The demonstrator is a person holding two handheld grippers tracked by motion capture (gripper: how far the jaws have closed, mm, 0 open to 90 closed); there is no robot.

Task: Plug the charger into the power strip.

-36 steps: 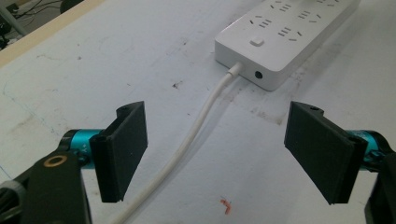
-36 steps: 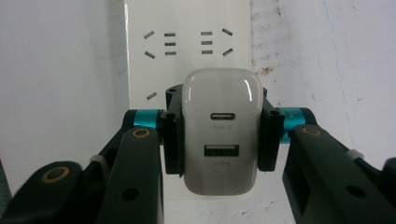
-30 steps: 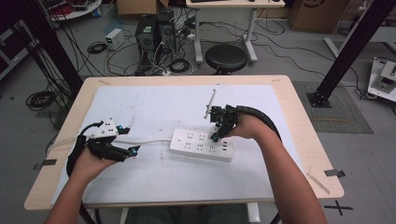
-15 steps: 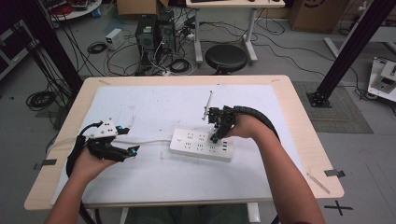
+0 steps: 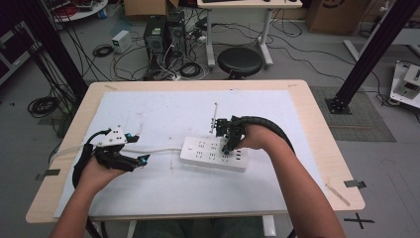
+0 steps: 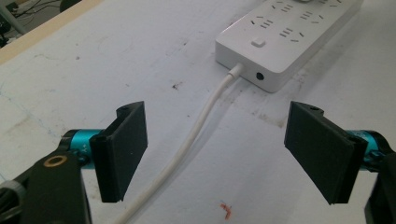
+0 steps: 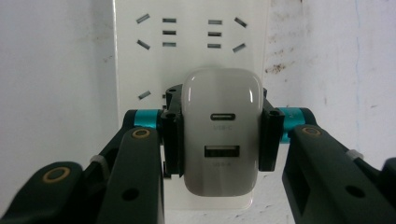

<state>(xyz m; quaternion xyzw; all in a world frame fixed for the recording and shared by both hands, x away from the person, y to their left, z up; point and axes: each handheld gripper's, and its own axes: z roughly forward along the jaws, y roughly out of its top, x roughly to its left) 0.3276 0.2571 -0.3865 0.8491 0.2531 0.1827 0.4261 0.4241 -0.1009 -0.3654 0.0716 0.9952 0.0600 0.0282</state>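
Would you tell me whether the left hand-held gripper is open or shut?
Open: the left hand-held gripper has its jaws wide apart, the white cable lying between them.

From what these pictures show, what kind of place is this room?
Most likely a lab or workshop used for recording hand tasks. Loose cables and computer towers sit on the floor behind a wooden table, black frame posts stand at the sides, and tape marks are on the floor.
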